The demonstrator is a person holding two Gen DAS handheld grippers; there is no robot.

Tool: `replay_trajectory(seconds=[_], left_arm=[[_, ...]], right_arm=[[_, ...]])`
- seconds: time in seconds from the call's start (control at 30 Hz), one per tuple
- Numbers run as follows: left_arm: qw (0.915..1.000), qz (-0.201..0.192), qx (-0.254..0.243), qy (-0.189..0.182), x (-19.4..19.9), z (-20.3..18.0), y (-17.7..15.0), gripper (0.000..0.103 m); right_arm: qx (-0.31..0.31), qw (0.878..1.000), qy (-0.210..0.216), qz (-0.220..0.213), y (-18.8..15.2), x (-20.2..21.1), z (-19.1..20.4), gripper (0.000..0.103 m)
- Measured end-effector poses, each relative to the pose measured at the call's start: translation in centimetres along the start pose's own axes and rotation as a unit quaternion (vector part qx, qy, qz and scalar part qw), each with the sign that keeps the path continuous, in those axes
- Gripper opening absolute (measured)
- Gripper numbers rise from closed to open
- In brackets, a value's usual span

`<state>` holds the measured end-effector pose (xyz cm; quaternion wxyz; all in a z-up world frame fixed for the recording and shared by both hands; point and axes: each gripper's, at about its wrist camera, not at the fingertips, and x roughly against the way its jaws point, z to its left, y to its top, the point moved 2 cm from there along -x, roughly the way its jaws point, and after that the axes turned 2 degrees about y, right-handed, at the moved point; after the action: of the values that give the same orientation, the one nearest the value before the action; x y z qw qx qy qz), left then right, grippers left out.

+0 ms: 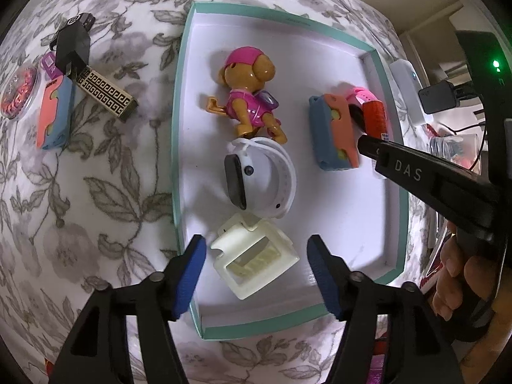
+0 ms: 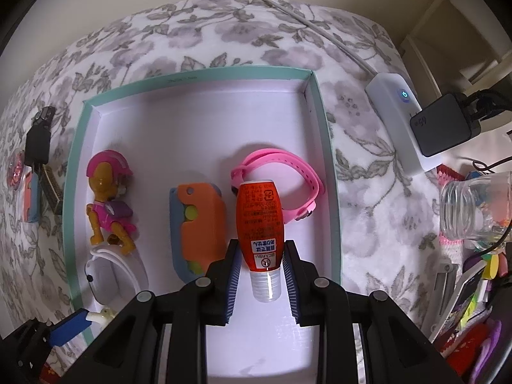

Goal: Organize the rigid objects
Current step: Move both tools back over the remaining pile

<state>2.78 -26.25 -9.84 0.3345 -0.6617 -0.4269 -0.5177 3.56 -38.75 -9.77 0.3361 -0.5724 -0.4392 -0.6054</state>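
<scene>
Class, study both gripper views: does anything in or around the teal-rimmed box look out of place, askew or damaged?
Nothing looks damaged or spilled. The toy dog lies on its side in the box, and several items, among them a patterned gold bar, remain outside on the floral cloth.

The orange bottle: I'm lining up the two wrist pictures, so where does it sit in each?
Left wrist view: the orange bottle is at the right, inside the teal-rimmed box, at the tip of the right gripper.
Right wrist view: the orange bottle is at centre, with the right gripper shut on its lower end.
Shared landmark: the pink watch strap, just behind the bottle.
</scene>
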Motion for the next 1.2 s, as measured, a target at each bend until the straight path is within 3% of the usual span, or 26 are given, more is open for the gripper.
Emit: replay_trajectory(seconds=[0.2,0.23,0.3,0.37,0.6,0.7,0.9,1.0,1.2], left_arm=[[0.9999,-0.007,0.012,-0.003,1.3,1.8,0.3,0.069],[0.9998,-0.011,0.015,-0.004,1.6,2.0,0.5,0.069],[0.9997,-0.018,0.016,-0.005,2.3,2.6,0.7,0.072],[0.9995,-0.027,0.019,-0.003,2.9,3.2,1.0,0.084],[0.9950,-0.086,0.047,0.018,6.6,6.3,2.1,0.084],[0.9909,-0.108,0.073,0.032,8.0,8.7,2.4,0.084],[0.9800,-0.137,0.137,0.046,9.9,14.1,2.6,0.085],[0.9721,-0.148,0.174,0.051,10.6,16.5,2.8,0.093],[0.9481,-0.172,0.262,0.053,11.8,21.7,2.2,0.093]], right_arm=[[-0.001,1.000,-0.005,-0.010,0.6,1.2,-0.1,0.031],[0.001,1.000,-0.007,-0.014,0.7,1.7,0.0,0.033],[0.001,1.000,-0.008,-0.022,0.7,2.4,0.2,0.049],[0.004,0.999,-0.009,-0.030,0.6,2.9,0.4,0.049],[0.018,0.998,-0.010,-0.066,0.9,5.1,1.9,0.050],[0.032,0.996,0.000,-0.079,1.2,5.5,3.2,0.063],[0.060,0.993,0.015,-0.098,1.8,6.1,6.8,0.067],[0.072,0.991,0.031,-0.105,1.8,6.3,8.7,0.069],[0.093,0.988,0.042,-0.116,1.8,6.3,11.9,0.076]])
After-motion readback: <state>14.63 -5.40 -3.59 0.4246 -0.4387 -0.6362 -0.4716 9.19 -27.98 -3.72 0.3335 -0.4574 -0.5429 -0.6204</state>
